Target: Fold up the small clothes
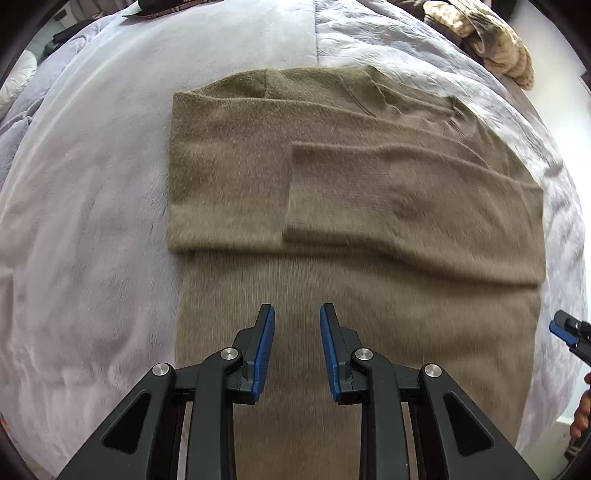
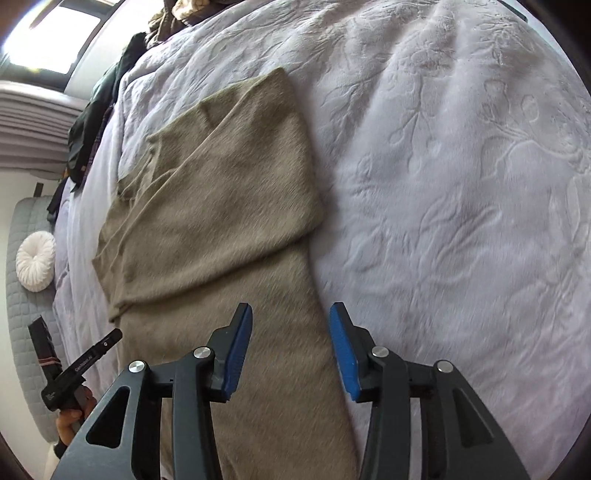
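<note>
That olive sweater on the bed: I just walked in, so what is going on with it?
A person with a gripper in each hand is folding the olive sweater on a pale quilted bedspread. Both sleeves already lie folded across the chest; the lower body is still flat. The left gripper and right gripper hover above it, jaws open, holding nothing.

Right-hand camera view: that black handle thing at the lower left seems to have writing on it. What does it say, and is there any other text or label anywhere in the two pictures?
White lettering on the left gripper: too small and blurred to read.
Dark item at the bed's far edge, pale marks: cut off, unreadable.
Sweater, blanket, right gripper: no text showing.
</note>
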`<action>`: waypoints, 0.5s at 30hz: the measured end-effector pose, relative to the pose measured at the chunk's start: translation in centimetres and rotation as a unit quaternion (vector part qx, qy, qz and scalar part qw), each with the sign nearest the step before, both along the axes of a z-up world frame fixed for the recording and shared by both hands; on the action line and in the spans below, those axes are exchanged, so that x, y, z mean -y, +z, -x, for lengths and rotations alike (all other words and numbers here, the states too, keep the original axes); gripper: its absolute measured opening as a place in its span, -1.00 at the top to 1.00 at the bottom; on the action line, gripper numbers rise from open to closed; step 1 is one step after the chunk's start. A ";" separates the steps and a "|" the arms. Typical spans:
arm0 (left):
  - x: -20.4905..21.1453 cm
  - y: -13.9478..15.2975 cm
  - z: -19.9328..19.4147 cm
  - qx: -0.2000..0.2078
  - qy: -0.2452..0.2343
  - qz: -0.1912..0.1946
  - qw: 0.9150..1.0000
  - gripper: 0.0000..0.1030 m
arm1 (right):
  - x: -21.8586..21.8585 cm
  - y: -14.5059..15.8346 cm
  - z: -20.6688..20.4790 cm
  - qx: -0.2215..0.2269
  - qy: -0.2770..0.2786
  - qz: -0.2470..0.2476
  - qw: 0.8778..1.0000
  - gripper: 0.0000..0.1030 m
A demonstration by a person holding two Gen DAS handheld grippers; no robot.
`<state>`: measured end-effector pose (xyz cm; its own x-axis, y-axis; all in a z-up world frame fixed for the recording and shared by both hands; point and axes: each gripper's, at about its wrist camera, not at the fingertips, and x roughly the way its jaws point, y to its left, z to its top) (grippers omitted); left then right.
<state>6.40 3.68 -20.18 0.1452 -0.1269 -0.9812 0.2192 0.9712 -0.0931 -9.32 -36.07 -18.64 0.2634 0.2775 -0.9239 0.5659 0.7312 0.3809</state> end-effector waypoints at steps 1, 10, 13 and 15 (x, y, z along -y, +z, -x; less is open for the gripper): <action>-0.1 0.3 0.6 0.000 -0.004 -0.003 1.000 0.47 | -0.2 0.1 0.1 -0.001 0.001 -0.002 1.000 0.07; 0.0 1.7 3.3 -0.009 -0.014 -0.007 1.000 0.47 | -2.7 1.2 1.3 -0.002 0.014 -0.015 1.000 -0.04; -0.9 1.9 4.1 -0.011 -0.012 -0.008 1.000 0.47 | -3.3 1.6 1.6 -0.002 0.020 -0.018 1.000 -0.05; -1.2 1.8 4.5 -0.016 -0.006 -0.011 1.000 0.47 | -3.7 1.9 1.9 -0.001 0.024 -0.019 1.000 -0.25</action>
